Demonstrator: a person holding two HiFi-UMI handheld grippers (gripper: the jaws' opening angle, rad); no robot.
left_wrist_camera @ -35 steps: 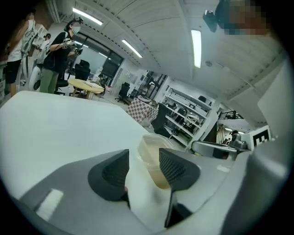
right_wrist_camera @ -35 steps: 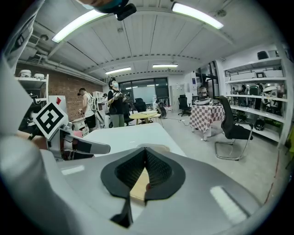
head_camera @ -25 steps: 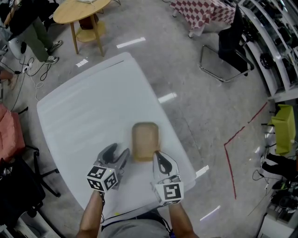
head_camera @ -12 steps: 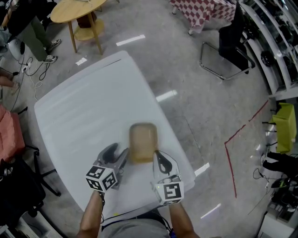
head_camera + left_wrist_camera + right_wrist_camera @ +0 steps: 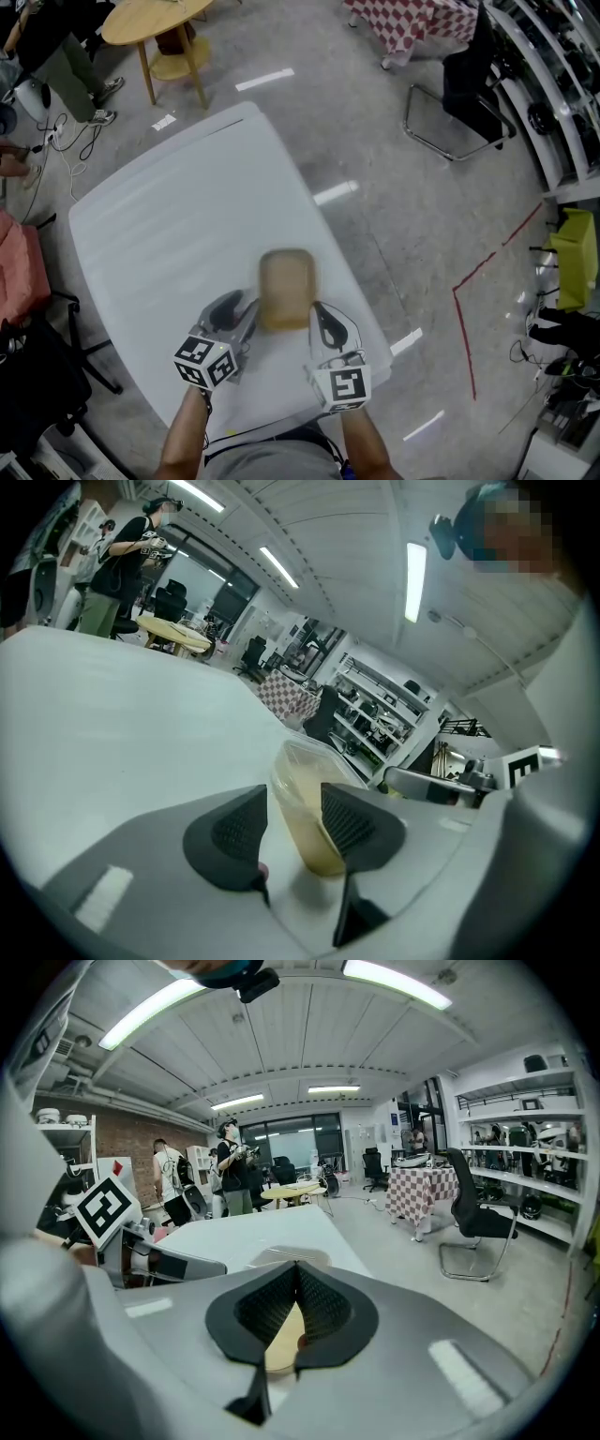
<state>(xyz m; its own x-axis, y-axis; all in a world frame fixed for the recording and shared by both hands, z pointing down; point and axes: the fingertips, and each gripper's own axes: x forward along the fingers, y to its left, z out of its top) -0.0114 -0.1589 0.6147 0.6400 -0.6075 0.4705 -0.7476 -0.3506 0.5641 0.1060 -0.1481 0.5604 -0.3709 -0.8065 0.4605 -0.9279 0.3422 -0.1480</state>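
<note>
Head view: a tan, lidded container point(image 5: 285, 289) sits between the left gripper point(image 5: 239, 315) and the right gripper point(image 5: 321, 321), above the near right part of the white worktop point(image 5: 169, 225). It is close to the edge, where the floor point(image 5: 412, 216) begins. The container is blurred, so I cannot tell whether it rests on the worktop or is just clear of it. With one gripper at each near corner, the two should, I judge, travel together and level. If one leads, the box twists in the other's hold.

Left gripper view: the jaws of the left gripper point(image 5: 286, 829) stand on either side of the container's point(image 5: 302, 808) near end and grasp it. The right pad lies against its wall and the left pad is at its rim. The box looks thin-walled and holds something pale brown, so a gentle, steady squeeze seems wiser than a hard one that could buckle the side or pop the lid. The worktop point(image 5: 112, 714) stretches away behind it.

Right gripper view: the jaws of the right gripper point(image 5: 297, 1312) are clenched almost together on a thin tan edge of the container point(image 5: 279, 1346), and its lid shows just beyond them. This is only a narrow bite on the rim. Judging from that, this side should carry little weight and mainly steady the box, with no tilting toward the worktop's edge.
</note>
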